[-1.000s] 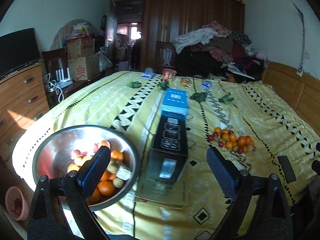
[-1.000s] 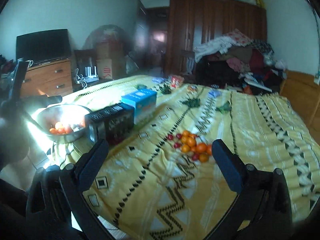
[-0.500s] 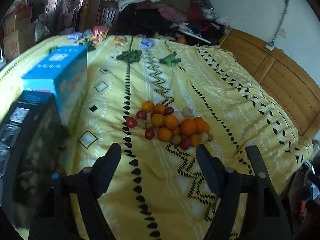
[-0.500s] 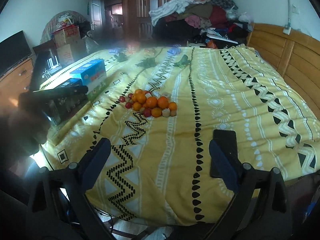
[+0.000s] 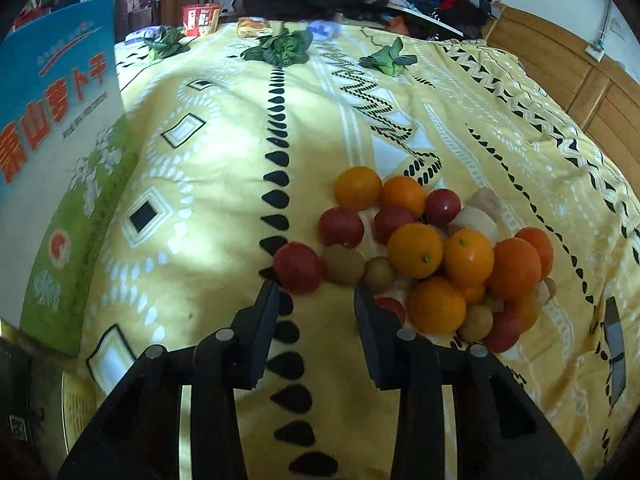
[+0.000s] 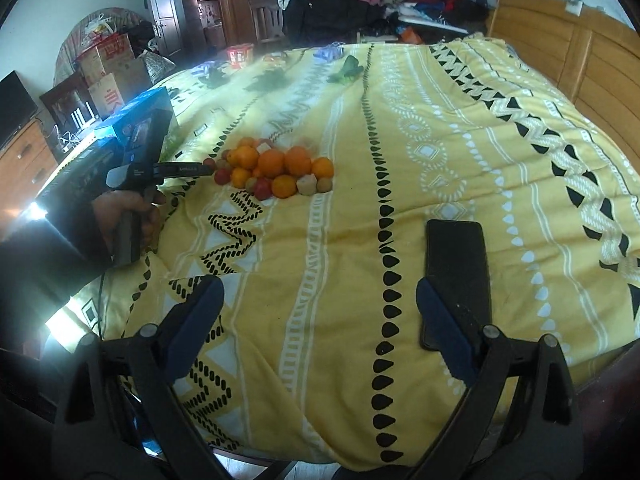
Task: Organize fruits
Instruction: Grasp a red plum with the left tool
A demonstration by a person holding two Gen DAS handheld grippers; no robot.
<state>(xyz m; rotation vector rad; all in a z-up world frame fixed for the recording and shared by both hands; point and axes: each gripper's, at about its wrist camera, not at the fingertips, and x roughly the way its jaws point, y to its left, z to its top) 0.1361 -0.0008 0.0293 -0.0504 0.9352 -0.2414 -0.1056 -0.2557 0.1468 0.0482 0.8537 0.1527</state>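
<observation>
Now that the left gripper (image 5: 316, 294) has swung from the bowl to the fruit pile (image 5: 420, 256), its half-open, empty jaws frame a red fruit (image 5: 298, 267) at frame centre, while the right gripper (image 6: 318, 306) hangs wide open and empty.

Black phone (image 6: 456, 280) on yellow bedspread (image 6: 440, 140); blue box (image 5: 56, 128) at left

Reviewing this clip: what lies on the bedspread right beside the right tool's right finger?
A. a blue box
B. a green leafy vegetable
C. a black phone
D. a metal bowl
C. In the right wrist view the flat black rectangular phone lies on the yellow patterned bedspread, its near end next to the open right tool's right finger; the pile of small fruits lies farther off.
</observation>
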